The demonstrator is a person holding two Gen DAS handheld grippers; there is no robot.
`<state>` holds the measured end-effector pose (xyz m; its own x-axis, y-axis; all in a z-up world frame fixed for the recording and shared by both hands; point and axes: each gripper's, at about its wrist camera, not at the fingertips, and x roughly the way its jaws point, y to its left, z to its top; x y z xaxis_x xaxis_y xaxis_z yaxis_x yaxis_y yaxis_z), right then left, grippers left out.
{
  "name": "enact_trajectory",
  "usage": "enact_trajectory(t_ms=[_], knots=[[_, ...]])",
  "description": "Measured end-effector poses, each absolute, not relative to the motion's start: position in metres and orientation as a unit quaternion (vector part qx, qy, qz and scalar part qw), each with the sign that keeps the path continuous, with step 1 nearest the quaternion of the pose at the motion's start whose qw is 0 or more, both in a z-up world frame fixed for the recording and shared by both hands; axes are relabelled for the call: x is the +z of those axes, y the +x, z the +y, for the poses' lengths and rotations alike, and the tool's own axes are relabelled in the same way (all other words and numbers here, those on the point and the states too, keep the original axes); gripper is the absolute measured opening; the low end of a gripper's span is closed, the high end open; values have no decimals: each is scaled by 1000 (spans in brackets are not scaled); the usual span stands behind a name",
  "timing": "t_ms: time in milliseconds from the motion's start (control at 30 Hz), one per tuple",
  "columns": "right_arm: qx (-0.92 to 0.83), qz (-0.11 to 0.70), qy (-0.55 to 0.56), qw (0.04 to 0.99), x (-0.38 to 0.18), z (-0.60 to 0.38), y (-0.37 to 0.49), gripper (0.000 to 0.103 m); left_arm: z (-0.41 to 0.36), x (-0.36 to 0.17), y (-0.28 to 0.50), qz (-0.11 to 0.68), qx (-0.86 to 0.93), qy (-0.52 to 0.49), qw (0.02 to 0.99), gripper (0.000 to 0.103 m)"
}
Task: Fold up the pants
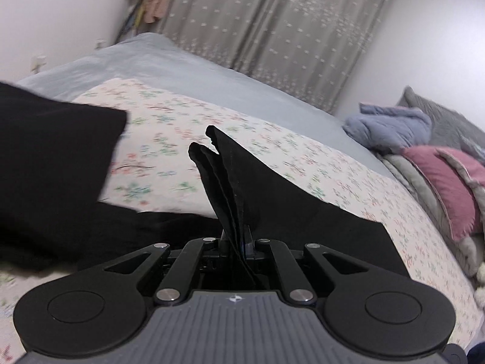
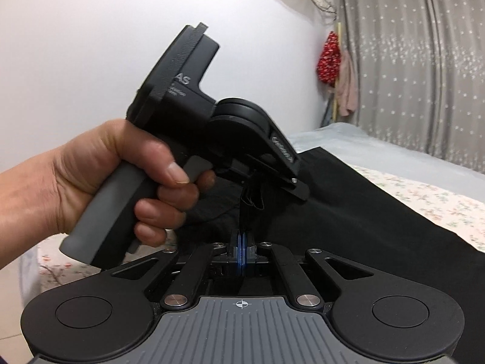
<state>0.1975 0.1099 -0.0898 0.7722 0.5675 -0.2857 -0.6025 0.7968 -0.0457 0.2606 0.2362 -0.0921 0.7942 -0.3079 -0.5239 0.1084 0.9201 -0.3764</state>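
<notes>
Left wrist view: my left claw [image 1: 238,242] is pinched nearly shut on a bunch of folded layers of the black pants [image 1: 291,206], soft matte fabric fanning up in pleats right ahead of it. The rest spreads to both sides over the floral sheet [image 1: 169,139] on the bed [image 1: 188,63]. Far right of the claw, a pink cushion [image 1: 448,182].

Right wrist view: my right claw [image 2: 241,244] is fully closed, with a thin black edge of the pants rising from between its pads. Just ahead, my left hand [image 2: 100,176] grips the other tool's grey handle.
</notes>
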Motion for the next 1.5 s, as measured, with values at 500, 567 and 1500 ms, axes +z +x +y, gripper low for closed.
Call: enact_trajectory(t_ms=[500,567,1500], knots=[[358,176,-66,914,-92,158,213,0,274,-111,260,341,-11,-192,920,11],[364,191,-67,909,-97,162,219,0,279,-114,258,345,-13,-196,918,11],[237,326,201,893,-122,-134,238,52,215,-114,262,403,-1,-65,913,26]])
